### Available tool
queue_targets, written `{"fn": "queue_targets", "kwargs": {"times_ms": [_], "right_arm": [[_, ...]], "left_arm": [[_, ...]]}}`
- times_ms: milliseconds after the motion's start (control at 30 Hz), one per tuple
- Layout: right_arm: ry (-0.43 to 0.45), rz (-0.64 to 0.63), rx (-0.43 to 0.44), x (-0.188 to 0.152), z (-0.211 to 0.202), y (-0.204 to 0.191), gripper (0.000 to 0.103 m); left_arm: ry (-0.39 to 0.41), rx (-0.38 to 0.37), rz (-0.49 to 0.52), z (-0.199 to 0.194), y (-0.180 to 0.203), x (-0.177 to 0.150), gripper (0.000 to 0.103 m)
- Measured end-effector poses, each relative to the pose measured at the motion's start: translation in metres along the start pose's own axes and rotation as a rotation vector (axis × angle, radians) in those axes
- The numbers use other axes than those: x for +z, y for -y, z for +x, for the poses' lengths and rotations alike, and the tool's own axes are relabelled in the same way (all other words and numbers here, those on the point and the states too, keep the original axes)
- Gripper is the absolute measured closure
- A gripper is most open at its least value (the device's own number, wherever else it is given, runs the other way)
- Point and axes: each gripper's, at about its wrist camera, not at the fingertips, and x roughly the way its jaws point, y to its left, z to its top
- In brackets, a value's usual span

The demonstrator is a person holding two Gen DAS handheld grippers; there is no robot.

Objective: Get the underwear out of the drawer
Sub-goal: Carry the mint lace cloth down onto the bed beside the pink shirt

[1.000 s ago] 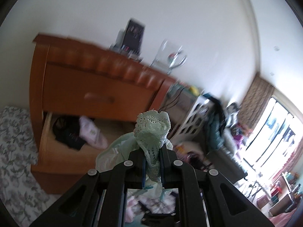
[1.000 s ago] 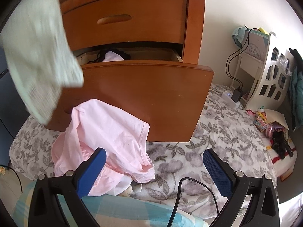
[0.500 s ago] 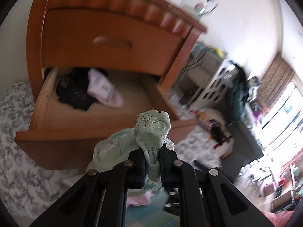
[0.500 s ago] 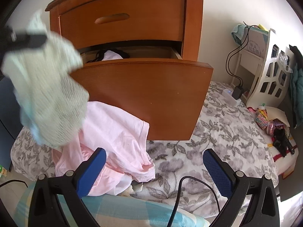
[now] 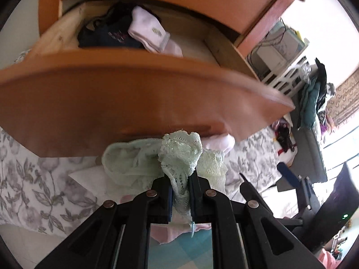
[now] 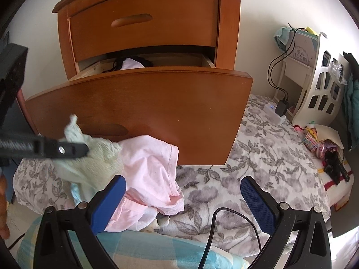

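Observation:
My left gripper (image 5: 180,180) is shut on pale green lace underwear (image 5: 179,154), which bunches above the pads and hangs down in front of the open wooden drawer (image 5: 134,94). From the right wrist view the same gripper (image 6: 86,150) enters at the left, and the green underwear (image 6: 96,157) touches down on the pink garment pile (image 6: 152,170) on the floral blanket. A dark garment (image 5: 105,35) and white socks (image 5: 148,31) lie inside the drawer. My right gripper (image 6: 182,201) hovers open and holds nothing, low over the pile.
The wooden dresser (image 6: 143,29) has a closed upper drawer. A floral blanket (image 6: 258,157) covers the floor in front. A white shelf unit (image 6: 320,78), cables and a power strip (image 6: 274,109) stand at the right. A light blue checked cloth (image 6: 139,248) lies nearest.
My left gripper came down from drawer height with the green underwear, tilting downward, and the cloth now rests against the pink pile. The right gripper stayed still and open.

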Motion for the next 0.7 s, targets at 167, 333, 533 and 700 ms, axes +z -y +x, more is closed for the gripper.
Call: {"fn": "queue_targets", "kwargs": {"times_ms": [167,333,533,700], "right_arm": [[-0.002,0.004,0.002,0.000,0.001,0.001,0.000],[-0.004,0.004,0.002,0.000,0.001,0.001,0.000],[-0.004,0.004,0.001,0.000,0.001,0.001,0.000],[-0.005,0.003,0.001,0.000,0.001,0.001,0.000]], "left_arm": [[-0.042,0.029,-0.021,0.019,-0.004,-0.005,0.091],[-0.064,0.051,-0.056,0.030,-0.013,-0.006,0.091],[-0.091,0.067,-0.061,0.040,-0.013,-0.007,0.087],[-0.090,0.053,-0.070,0.036,-0.012,-0.002,0.060]]}}
